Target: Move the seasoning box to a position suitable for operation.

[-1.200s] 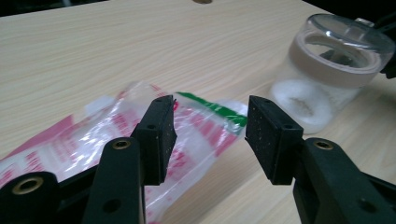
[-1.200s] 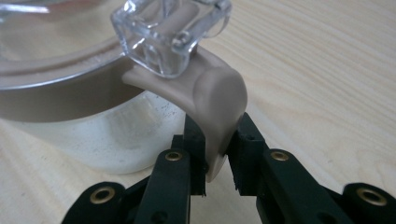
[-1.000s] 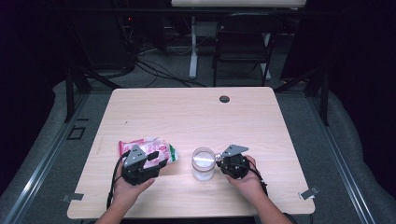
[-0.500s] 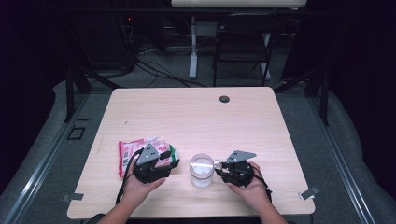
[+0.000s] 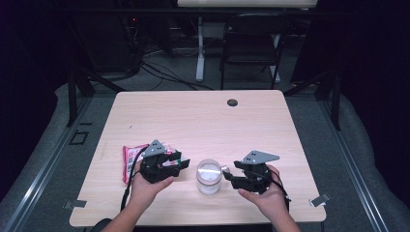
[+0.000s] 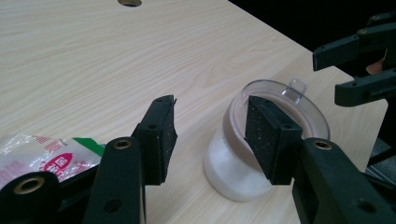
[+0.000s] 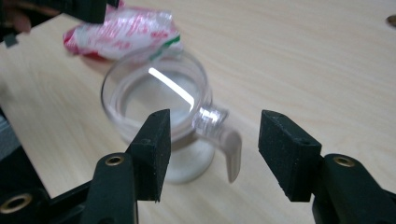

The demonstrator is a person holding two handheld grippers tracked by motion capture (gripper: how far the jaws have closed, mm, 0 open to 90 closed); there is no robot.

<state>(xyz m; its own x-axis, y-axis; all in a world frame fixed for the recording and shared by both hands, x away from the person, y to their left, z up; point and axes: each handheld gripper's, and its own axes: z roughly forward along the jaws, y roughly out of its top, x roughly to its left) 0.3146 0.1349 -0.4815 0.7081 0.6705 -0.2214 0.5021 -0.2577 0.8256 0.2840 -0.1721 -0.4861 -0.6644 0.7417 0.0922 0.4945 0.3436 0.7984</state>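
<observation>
A clear glass mug (image 5: pixel 209 178) with white contents stands on the wooden table (image 5: pixel 203 121) near its front edge. My right gripper (image 5: pixel 227 175) is just right of it; its jaws have just been opening. They now stand open around the mug's handle (image 7: pixel 224 140) without touching it, as the right gripper view (image 7: pixel 212 144) shows. My left gripper (image 5: pixel 181 162) hovers left of the mug, open with nothing between its pads (image 6: pixel 161 135); the mug (image 6: pixel 229 172) shows behind its right jaw. A red, white and green snack packet (image 5: pixel 129 162) lies under the left hand.
A dark grommet hole (image 5: pixel 232 102) sits at the table's far side. Behind the table stand a folding chair (image 5: pixel 251 38) and floor cables. The packet (image 7: pixel 126 30) lies beyond the mug in the right gripper view. Bare tabletop stretches ahead of both grippers.
The right gripper's jaws opened off the mug's handle and the hand lifted back to the right. The left gripper moved right, toward the mug. The mug ended slightly nearer the front edge.
</observation>
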